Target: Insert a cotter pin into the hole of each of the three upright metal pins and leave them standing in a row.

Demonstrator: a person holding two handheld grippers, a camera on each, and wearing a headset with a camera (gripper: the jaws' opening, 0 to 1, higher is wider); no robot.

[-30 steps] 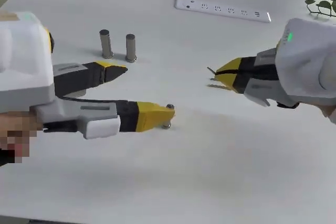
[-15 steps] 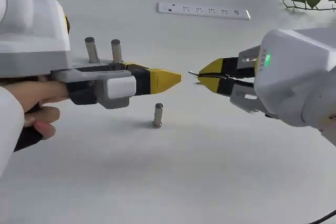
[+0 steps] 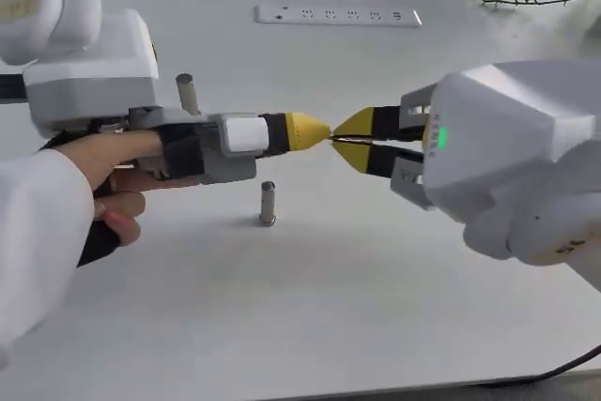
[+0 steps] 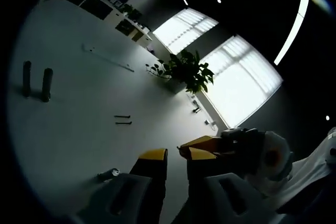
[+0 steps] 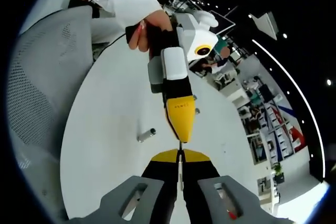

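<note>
Right gripper (image 5: 180, 156) is clamped on a cotter pin (image 5: 180, 174), which pokes forward from between its jaws. Left gripper (image 3: 319, 131) has its jaws narrow, almost together. It meets the right one tip to tip above the worktop (image 3: 310, 326); I can't tell whether it touches the cotter pin. I see one metal pin (image 3: 268, 204) upright just below the tips. Two more metal pins (image 4: 47, 84) stand side by side further back. Two spare cotter pins (image 4: 122, 116) lie flat, apart from them.
</note>
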